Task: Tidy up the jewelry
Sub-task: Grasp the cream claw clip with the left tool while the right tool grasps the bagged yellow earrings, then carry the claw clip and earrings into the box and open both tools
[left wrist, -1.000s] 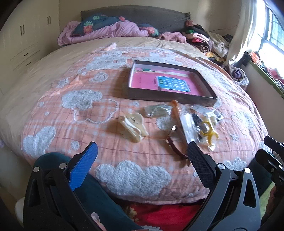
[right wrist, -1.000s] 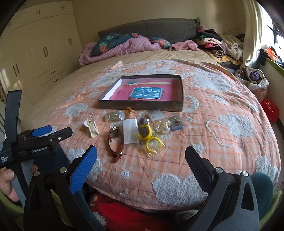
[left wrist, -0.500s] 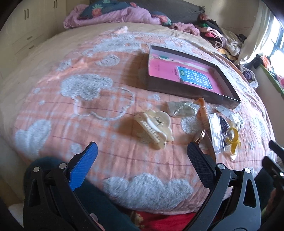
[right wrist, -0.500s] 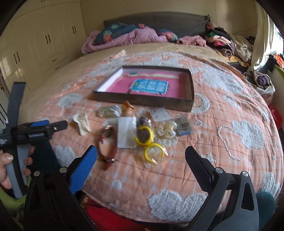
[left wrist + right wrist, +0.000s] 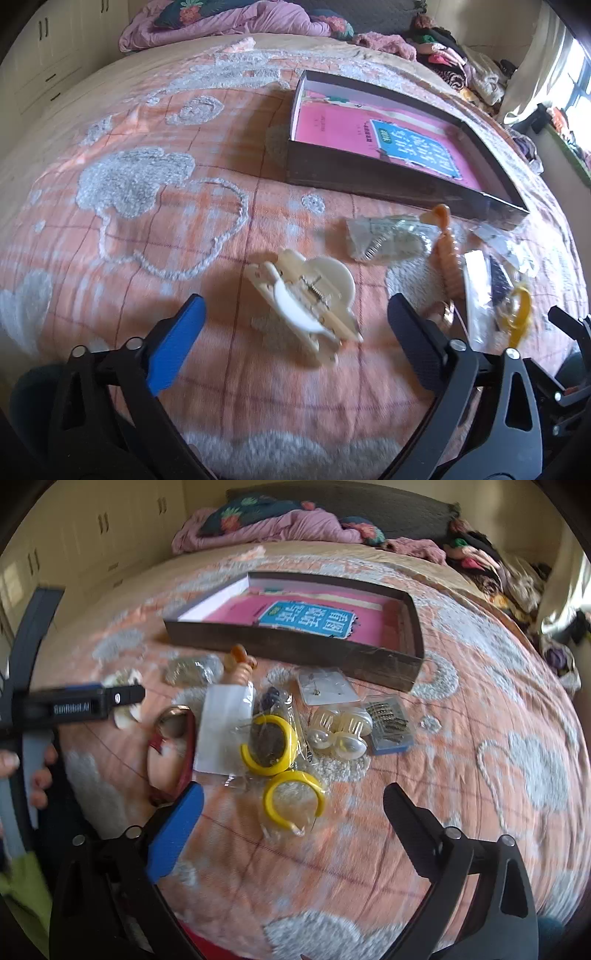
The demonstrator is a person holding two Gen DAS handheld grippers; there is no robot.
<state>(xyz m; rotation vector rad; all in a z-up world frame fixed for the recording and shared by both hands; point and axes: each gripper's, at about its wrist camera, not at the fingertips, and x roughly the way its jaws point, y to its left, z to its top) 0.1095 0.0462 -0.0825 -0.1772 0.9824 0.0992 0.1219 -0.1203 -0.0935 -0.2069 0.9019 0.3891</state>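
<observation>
A cream hair claw clip lies on the orange bedspread between the wide fingers of my left gripper, whose jaws are closing without touching it. My right gripper hovers over a yellow hoop earring in a clear bag; its jaws are closing too, and the pads press on nothing. A second yellow hoop, cream round clips, a red-strapped watch, a white packet and a blue card of pins lie beyond. The dark shallow box with a pink floor sits behind them.
The left gripper's body and the fingers of a hand show at the left of the right wrist view. Rumpled purple bedding and piled clothes crowd the head of the bed. White cupboards line the left wall.
Both grippers have come down and forward toward the bedspread, so the jewelry looks larger. The claw clip now sits between the left fingers, the yellow hoop between the right fingers.
</observation>
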